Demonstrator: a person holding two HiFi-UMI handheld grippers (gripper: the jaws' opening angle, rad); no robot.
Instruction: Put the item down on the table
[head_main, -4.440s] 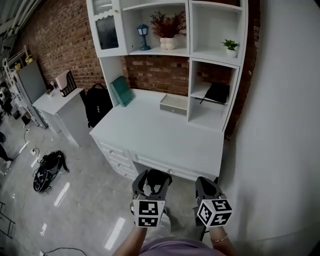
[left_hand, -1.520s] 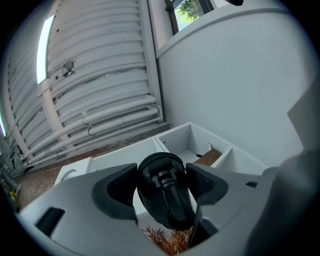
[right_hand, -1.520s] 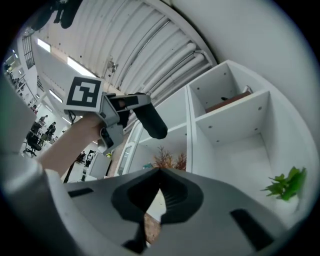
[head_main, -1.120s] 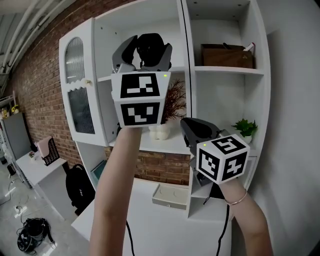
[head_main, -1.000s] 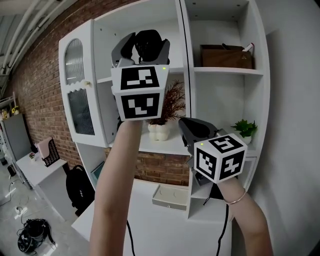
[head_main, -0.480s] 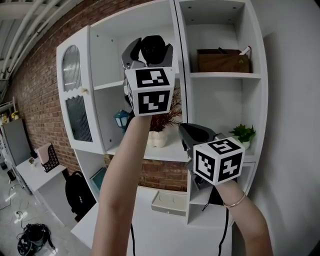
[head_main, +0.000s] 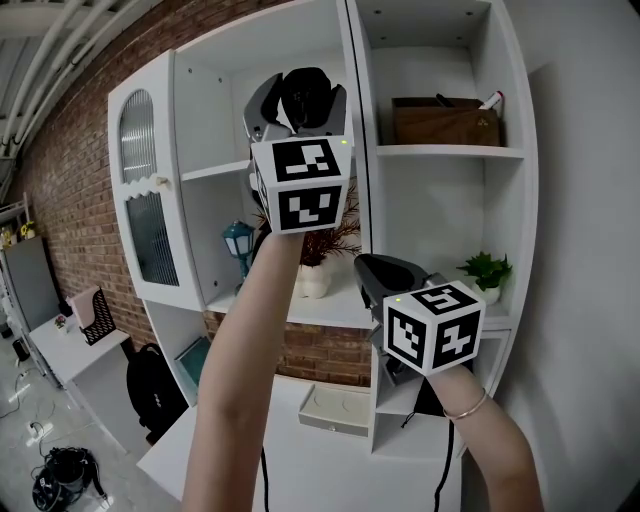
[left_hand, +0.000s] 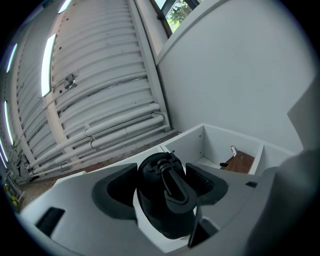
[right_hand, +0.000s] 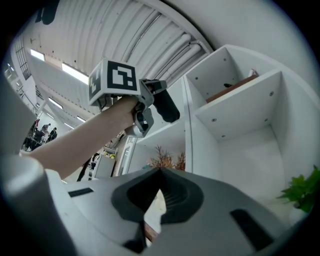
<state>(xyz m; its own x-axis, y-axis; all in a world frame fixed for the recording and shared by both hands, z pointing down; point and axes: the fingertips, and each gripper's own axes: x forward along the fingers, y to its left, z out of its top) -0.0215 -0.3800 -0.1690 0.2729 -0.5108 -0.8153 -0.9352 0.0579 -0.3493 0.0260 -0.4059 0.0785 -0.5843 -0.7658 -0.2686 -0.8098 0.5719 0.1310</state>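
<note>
My left gripper (head_main: 298, 85) is raised high in front of the white shelf unit, pointing steeply up. It is shut on a rounded black item (head_main: 306, 95) with a clip on top. In the left gripper view the black item (left_hand: 160, 215) fills the gap between the wide-set pads of that gripper (left_hand: 164, 185). My right gripper (head_main: 385, 272) hangs lower and to the right, roughly level, with its jaws together and nothing in them. In the right gripper view its tips (right_hand: 160, 175) meet, and the left gripper (right_hand: 150, 107) shows above with the black item (right_hand: 166, 107). The white desk top (head_main: 320, 465) lies far below.
The shelves hold a blue lantern (head_main: 240, 245), a red plant in a white pot (head_main: 318, 270), a small green plant (head_main: 485, 270) and a brown box (head_main: 445, 120). A grey drawer box (head_main: 335, 410) sits on the desk. A black backpack (head_main: 150, 385) leans at the left.
Over the last second the left gripper has drifted right and slightly up with the black item. Earlier both grippers hung low in front of the desk.
</note>
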